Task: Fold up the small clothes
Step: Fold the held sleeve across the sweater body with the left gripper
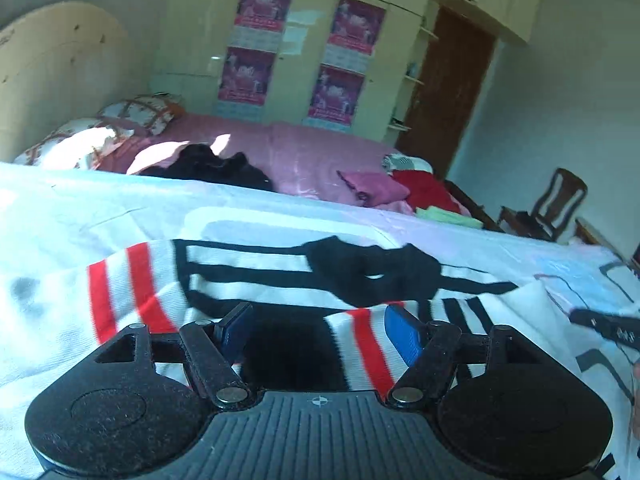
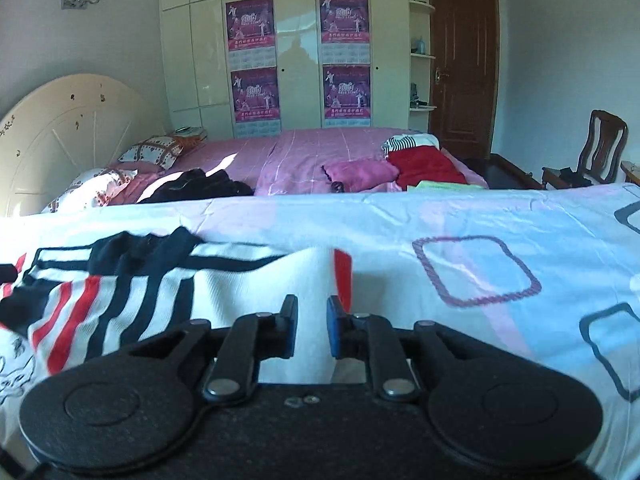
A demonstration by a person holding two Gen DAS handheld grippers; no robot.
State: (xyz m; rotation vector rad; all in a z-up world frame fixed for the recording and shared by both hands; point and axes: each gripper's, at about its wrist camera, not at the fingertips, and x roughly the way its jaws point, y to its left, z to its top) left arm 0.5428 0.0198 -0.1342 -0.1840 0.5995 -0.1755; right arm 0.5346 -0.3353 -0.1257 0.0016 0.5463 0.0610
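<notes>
One striped garment [image 1: 248, 280] lies before you on the patterned sheet [image 2: 460, 220]. Your left gripper [image 1: 320, 332] is spread wide over it; your right gripper [image 2: 312, 328] stands narrowly parted at its edge. Four posters [image 2: 252, 24] hang beyond the pink bed [image 2: 304, 152].

A striped garment [image 1: 256, 280] of matt ribbed knit is lying ahead of the left gripper [image 1: 320, 332], whose matt black plastic is showing dust; the bedsheet [image 2: 480, 220] beyond is shining smoothly.

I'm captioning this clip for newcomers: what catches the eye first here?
The striped garment, white with red and black bands, lies spread on the pale patterned sheet right before both grippers. The left gripper gapes wide over it; the right gripper stands narrower at its edge. Behind, four magenta posters hang on the wardrobe.
</notes>
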